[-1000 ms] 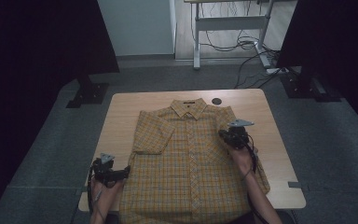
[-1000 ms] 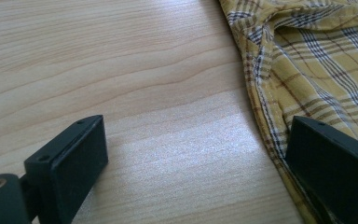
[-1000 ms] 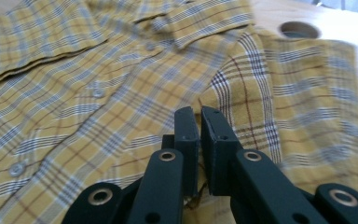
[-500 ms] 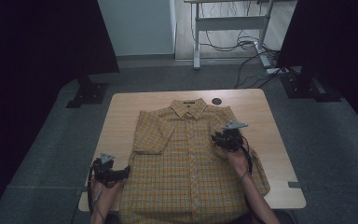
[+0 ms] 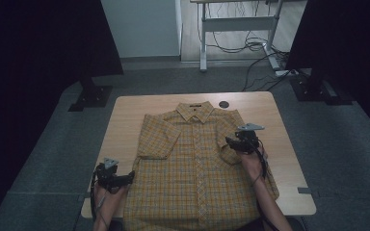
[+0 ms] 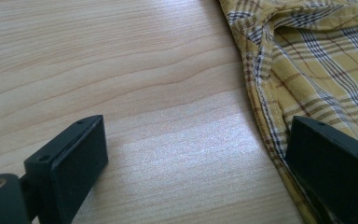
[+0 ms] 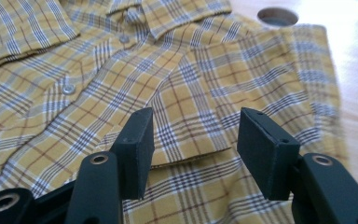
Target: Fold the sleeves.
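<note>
Yellow plaid short-sleeved button-up shirt (image 5: 195, 168) lies flat, front up, collar away from the person, on the light wooden counter (image 5: 125, 115); no readable writing shows on it. The right gripper (image 7: 193, 140) hovers over the folded-in sleeve, its jaws just opening, nothing between them. The left gripper (image 6: 196, 154) stands wide at the shirt's edge, gripping nothing.

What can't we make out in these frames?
- Yellow plaid button-up shirt: hem cut off by the high view's bottom edge.
- Its right side seam: hidden under the person's forearm, high view.
- Small dark round spot on the light wooden table: too small in the high view, blurred in the right gripper view.
</note>
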Demonstrator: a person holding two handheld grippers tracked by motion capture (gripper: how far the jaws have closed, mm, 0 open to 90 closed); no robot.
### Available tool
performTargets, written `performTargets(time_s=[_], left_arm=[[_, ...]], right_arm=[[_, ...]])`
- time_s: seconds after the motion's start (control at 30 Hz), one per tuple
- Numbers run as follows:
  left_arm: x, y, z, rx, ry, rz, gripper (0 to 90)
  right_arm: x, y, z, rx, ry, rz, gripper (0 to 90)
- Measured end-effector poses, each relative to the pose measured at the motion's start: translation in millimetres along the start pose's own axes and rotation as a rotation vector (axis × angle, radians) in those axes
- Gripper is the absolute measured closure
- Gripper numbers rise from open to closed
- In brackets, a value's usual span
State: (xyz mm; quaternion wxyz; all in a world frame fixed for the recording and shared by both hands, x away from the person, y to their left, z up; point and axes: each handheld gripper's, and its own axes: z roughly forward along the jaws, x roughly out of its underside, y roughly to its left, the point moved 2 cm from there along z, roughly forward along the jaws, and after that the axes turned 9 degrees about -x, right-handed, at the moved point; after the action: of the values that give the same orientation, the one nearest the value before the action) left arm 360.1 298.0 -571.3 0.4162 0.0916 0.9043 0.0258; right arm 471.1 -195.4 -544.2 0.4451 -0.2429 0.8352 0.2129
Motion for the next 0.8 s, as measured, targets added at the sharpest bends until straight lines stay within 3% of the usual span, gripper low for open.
performTargets(time_s=[0.23, 0.33, 0.47, 0.53, 0.63, 0.8], left_arm=[[0.0, 0.0, 0.0, 0.0, 0.0, -0.001, 5.6], [0.0, 0.0, 0.0, 0.0, 0.0, 0.0, 5.6], [0.0, 0.0, 0.0, 0.0, 0.0, -0.001, 5.7], [-0.1, 0.0, 0.1, 0.0, 0.0, 0.0, 5.6], [-0.1, 0.0, 0.0, 0.0, 0.0, 0.0, 5.6], [-0.1, -0.1, 0.1, 0.001, 0.001, 0.0, 5.5]], right_arm=[[10.3, 3.2, 24.5, 0.004, 0.053, -0.009, 50.8], [14.4, 6.1, 32.3, 0.009, 0.081, -0.028, 60.5], [14.0, 9.7, 33.3, -0.007, 0.074, -0.02, 79.7], [12.3, 11.9, 33.7, -0.002, 0.086, -0.021, 85.1], [9.0, 13.9, 33.4, 0.0, 0.093, -0.022, 87.1], [-2.1, 24.7, 29.3, -0.039, 0.043, -0.032, 87.0]])
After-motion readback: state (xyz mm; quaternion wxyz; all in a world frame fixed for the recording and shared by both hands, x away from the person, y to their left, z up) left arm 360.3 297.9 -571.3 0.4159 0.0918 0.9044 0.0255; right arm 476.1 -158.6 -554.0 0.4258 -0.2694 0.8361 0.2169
